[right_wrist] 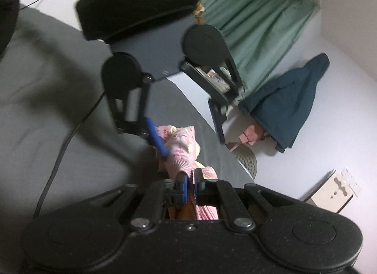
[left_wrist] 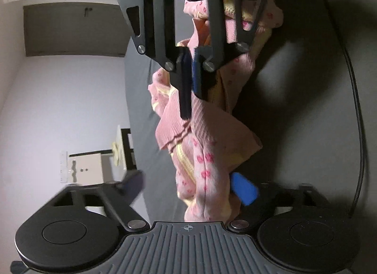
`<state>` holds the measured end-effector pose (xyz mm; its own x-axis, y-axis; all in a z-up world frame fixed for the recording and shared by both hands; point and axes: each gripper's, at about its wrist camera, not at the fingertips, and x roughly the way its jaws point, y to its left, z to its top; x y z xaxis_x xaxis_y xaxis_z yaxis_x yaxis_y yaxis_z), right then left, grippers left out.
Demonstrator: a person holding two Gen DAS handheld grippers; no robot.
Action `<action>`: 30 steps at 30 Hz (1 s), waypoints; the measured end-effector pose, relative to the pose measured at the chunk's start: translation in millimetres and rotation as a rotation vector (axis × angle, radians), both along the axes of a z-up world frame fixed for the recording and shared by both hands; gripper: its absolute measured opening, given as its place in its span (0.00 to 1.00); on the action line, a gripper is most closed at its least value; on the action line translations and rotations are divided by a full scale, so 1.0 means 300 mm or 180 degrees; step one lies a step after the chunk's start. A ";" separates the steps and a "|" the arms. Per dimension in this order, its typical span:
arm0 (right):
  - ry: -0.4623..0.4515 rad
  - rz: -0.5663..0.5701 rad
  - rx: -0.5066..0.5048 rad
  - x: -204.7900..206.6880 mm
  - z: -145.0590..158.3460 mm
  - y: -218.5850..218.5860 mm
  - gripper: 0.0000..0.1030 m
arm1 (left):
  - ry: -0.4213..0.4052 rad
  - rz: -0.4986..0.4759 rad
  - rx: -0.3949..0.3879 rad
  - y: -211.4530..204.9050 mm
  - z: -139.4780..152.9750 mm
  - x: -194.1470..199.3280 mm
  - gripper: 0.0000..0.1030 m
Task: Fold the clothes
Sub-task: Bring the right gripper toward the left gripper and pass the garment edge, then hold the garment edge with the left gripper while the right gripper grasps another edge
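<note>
From the left wrist camera, the pink garment (left_wrist: 202, 147) hangs as a bunched, twisted strip between the 2 grippers. Its long axis runs up and down the picture, from near the camera at the bottom toward the right gripper (left_wrist: 191, 78) at the top. That right gripper faces the camera, its 2 blue-padded fingers pinched tight on the ribbed pink cuff, with more spotted pink and yellow cloth bunched behind it. The left gripper (left_wrist: 188, 185) stands partly open: 1 blue pad (left_wrist: 243, 188) sits just beside the cloth on the right, the other finger (left_wrist: 132, 183) is blurred and well apart on the left. The garment passes between them, but the pads do not press it. Below the cloth lies a grey bed surface (left_wrist: 306, 109), with a black cable (left_wrist: 358, 114) trailing down its right side.

Over to the right wrist camera. The right gripper (right_wrist: 190, 183) sits at the bottom, jaws nearly closed, ribbed pink fabric clamped between the blue pads. The garment (right_wrist: 181, 149) stretches away from it, up the picture, long axis pointing toward the left gripper (right_wrist: 188, 130). There, 1 blue finger (right_wrist: 156, 137) touches the cloth's left edge, while the other finger (right_wrist: 218, 121) stands clear on the right. The grey bed (right_wrist: 59, 109) spreads left; a green curtain (right_wrist: 254, 15) and a dark blue garment (right_wrist: 289, 99) sit beyond on the right.
</note>
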<state>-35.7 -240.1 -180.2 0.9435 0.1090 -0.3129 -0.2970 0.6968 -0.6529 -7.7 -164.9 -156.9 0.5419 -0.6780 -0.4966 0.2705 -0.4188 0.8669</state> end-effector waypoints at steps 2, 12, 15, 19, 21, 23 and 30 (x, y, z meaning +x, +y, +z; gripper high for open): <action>0.0009 0.0017 -0.0038 -0.016 -0.010 0.004 0.06 | 0.0008 -0.0028 0.0024 -0.009 -0.002 -0.014 0.61; -0.0017 0.0115 -0.0124 -0.033 -0.021 0.021 0.06 | 0.0089 -0.0126 0.0297 0.006 -0.033 -0.090 0.29; -0.0021 0.0099 -0.0136 -0.043 -0.022 0.019 0.06 | 0.0171 -0.0080 0.0271 0.013 -0.037 -0.119 0.10; -0.0044 0.0050 -0.0170 -0.059 -0.018 0.009 0.28 | 0.0218 0.0014 0.0003 0.027 -0.035 -0.158 0.07; 0.0054 0.0128 -0.0124 -0.081 -0.001 -0.025 0.47 | 0.0170 0.0163 -0.0243 0.029 -0.040 -0.175 0.07; 0.0332 0.0293 0.0013 -0.096 0.027 -0.101 0.48 | 0.0235 0.0453 -0.0524 0.028 -0.043 -0.189 0.07; 0.2032 0.0198 0.0620 -0.074 0.163 -0.481 0.50 | 0.0557 0.1684 -0.1638 0.010 -0.089 -0.311 0.07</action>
